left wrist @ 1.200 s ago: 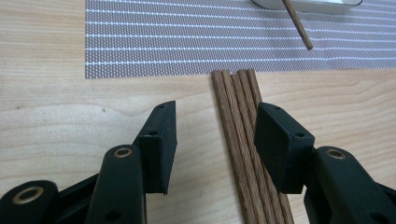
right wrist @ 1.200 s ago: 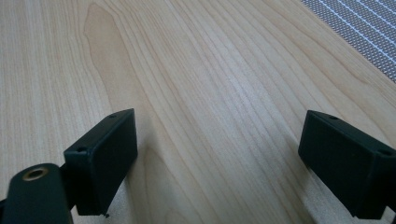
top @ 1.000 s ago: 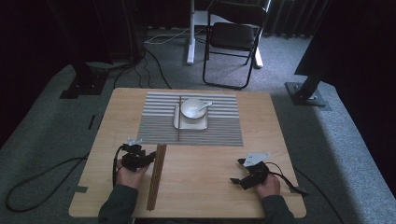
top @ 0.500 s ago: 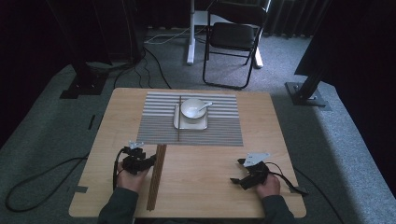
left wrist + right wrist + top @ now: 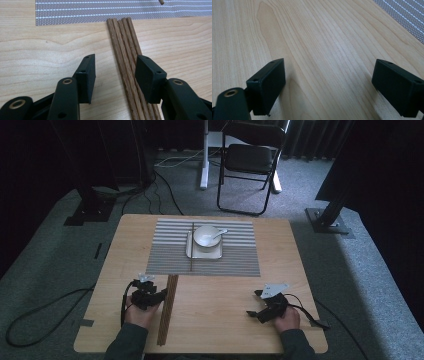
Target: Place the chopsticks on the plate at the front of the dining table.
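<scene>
Setting out chopsticks at the place setting, judged early on. 1 dark chopstick (image 5: pixel 193 246) already laid upright along the striped placemat (image 5: pixel 235 260), just left of the square plate (image 5: pixel 191 251) carrying a white bowl (image 5: pixel 205 236) and spoon (image 5: pixel 219 233). Bundle of wooden chopsticks (image 5: pixel 125 57) lying on the wooden table (image 5: pixel 220 305), far tips just short of the mat's near edge, about 4 sticks countable in the left gripper view.

Left gripper (image 5: pixel 113 75) lowered over that bundle, jaws apart and just now narrowing, sticks between them and hard by the right-hand pad (image 5: pixel 147 77), left pad well clear; no squeeze yet, nothing lifted. Right gripper (image 5: pixel 328 82) resting wide open over bare wood near the table's front right, nothing between its jaws.

Left to do, by this reading: close on 1 stick, or the bundle, carry it to the mat, and set it beside the first.
</scene>
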`<state>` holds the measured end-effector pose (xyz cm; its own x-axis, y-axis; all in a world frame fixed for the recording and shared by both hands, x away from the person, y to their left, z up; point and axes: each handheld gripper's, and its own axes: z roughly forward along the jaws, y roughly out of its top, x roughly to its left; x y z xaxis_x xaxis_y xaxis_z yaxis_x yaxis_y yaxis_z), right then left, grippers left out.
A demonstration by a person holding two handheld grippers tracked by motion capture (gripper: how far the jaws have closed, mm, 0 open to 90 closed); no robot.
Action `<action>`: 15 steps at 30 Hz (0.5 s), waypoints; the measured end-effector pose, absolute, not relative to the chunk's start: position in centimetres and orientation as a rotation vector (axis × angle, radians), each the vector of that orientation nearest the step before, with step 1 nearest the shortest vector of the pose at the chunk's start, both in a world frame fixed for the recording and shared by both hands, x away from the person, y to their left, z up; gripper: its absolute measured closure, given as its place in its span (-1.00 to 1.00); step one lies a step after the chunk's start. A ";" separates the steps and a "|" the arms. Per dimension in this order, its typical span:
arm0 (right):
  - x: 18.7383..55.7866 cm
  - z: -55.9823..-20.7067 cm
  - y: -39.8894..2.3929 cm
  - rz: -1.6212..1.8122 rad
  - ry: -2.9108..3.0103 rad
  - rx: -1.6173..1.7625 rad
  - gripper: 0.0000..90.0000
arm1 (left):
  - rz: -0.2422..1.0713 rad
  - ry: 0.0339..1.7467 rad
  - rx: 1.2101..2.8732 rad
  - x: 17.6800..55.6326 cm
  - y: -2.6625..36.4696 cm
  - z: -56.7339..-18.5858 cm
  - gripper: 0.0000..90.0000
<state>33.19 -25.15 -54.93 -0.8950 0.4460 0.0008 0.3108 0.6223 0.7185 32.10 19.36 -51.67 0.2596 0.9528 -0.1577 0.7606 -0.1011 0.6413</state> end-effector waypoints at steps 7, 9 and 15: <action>33.2 -54.9 -25.2 1.130 2.667 0.629 -0.75 | 0.425 1.540 1.946 31.7 19.3 -51.8 0.25; 33.2 -54.9 -25.2 1.130 2.667 0.629 -0.75 | 0.425 1.537 1.949 31.6 19.2 -51.8 0.27; 33.2 -54.9 -25.2 1.130 2.666 0.628 -0.75 | 0.413 1.530 1.968 31.4 19.1 -52.0 0.30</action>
